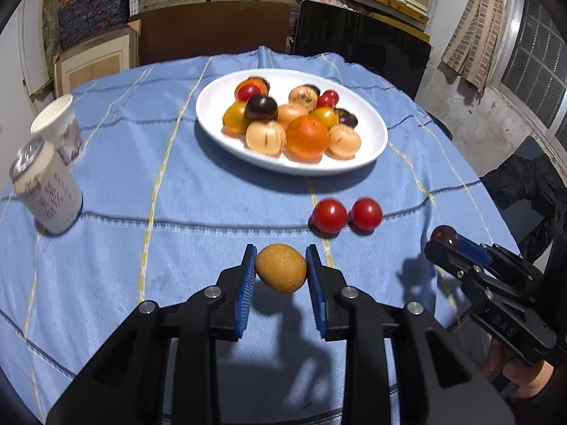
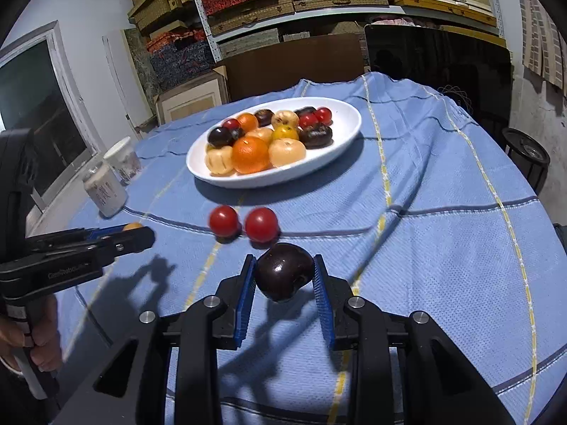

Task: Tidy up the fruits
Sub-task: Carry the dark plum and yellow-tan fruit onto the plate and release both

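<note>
My left gripper [image 1: 281, 268] is shut on a tan-yellow fruit [image 1: 281, 268] and holds it above the blue cloth. My right gripper [image 2: 284, 272] is shut on a dark purple plum [image 2: 284, 272]; the plum also shows in the left wrist view [image 1: 444, 236]. Two red tomatoes [image 1: 329, 216] [image 1: 366, 213] lie side by side on the cloth just beyond both grippers; they also show in the right wrist view [image 2: 224, 220] [image 2: 261, 224]. A white oval plate [image 1: 212, 106] [image 2: 349, 115] further back holds several mixed fruits.
A white can [image 1: 46, 191] [image 2: 105, 191] and a paper cup [image 1: 58, 124] [image 2: 122, 159] stand at the table's left edge. Boxes, boards and shelves stand behind the table. A black stool [image 2: 526, 154] is off to the right.
</note>
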A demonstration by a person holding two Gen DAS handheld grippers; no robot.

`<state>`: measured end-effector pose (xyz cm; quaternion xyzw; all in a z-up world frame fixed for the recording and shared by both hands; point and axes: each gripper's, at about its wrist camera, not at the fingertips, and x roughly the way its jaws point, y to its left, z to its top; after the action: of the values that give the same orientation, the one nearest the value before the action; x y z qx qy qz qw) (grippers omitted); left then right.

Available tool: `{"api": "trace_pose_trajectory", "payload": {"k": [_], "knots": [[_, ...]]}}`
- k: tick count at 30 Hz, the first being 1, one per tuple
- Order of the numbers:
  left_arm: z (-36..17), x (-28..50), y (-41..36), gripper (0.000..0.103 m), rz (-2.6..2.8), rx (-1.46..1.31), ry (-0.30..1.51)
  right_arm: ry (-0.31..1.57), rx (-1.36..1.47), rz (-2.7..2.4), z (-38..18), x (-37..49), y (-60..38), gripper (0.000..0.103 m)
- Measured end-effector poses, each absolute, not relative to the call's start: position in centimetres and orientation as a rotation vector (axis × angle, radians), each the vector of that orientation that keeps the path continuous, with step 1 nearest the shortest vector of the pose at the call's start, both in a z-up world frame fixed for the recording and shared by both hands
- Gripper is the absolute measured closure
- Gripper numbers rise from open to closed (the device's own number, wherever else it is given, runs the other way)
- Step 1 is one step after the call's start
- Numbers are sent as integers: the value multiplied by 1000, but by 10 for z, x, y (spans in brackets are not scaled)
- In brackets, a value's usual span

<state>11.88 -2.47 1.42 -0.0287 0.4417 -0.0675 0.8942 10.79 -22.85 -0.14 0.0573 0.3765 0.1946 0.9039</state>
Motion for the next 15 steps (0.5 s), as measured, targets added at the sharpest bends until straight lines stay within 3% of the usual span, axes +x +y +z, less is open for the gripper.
{"api": "trace_pose_trajectory", "payload": {"k": [15], "knots": [[82, 199, -31, 76, -189, -9, 764, 668, 33, 451, 72, 182, -201, 71]]}}
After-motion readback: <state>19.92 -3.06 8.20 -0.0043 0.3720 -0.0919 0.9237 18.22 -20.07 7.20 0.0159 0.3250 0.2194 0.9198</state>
